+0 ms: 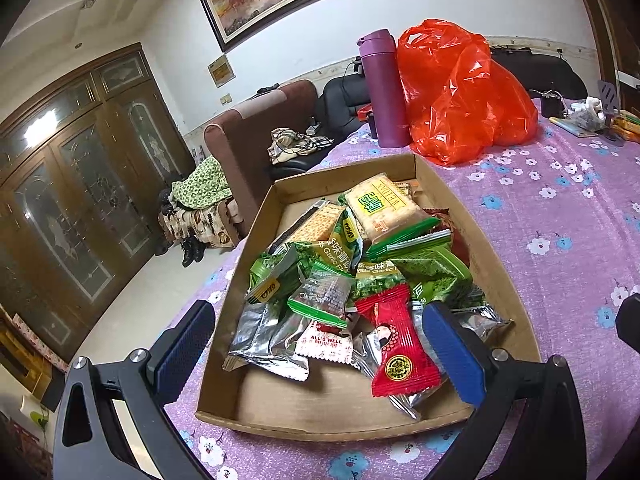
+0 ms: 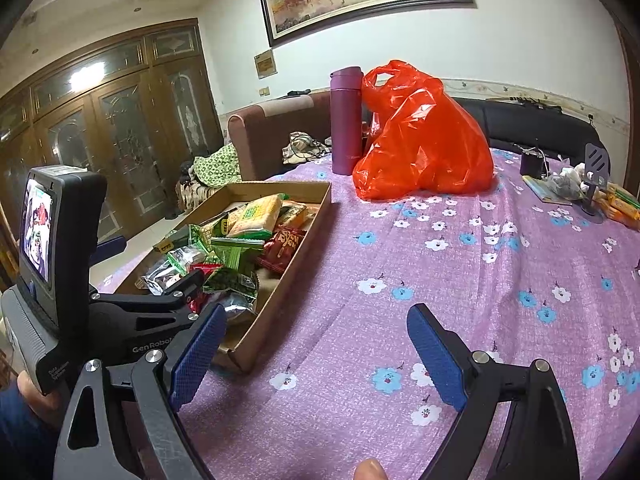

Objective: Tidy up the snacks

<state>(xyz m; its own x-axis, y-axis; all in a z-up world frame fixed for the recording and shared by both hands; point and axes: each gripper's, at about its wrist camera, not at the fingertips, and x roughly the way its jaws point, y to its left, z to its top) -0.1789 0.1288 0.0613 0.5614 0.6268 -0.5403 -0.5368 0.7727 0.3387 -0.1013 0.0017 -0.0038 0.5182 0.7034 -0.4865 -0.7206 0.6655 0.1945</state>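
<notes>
A shallow cardboard box [image 1: 496, 264] [image 2: 308, 216] on the purple flowered tablecloth holds a heap of snack packets: green garlic pea bags [image 1: 320, 256], a yellow cracker pack [image 1: 380, 204] [image 2: 258, 212], a red candy packet [image 1: 400, 348] and silver ones [image 1: 260, 336]. My left gripper [image 1: 320, 344] is open and hovers over the near end of the box, its right pad [image 1: 452, 352] above the red packet, nothing held. My right gripper [image 2: 316, 344] is open over bare cloth to the right of the box. The left gripper's body [image 2: 60, 248] shows at the left edge of the right wrist view.
A purple flask [image 1: 384, 88] [image 2: 346, 120] and a red plastic bag [image 1: 464, 92] [image 2: 420, 140] stand behind the box. Small items and orange packs [image 2: 620, 204] lie at the far right of the table. Sofas and a wooden cabinet [image 1: 72, 184] are beyond the table's left edge.
</notes>
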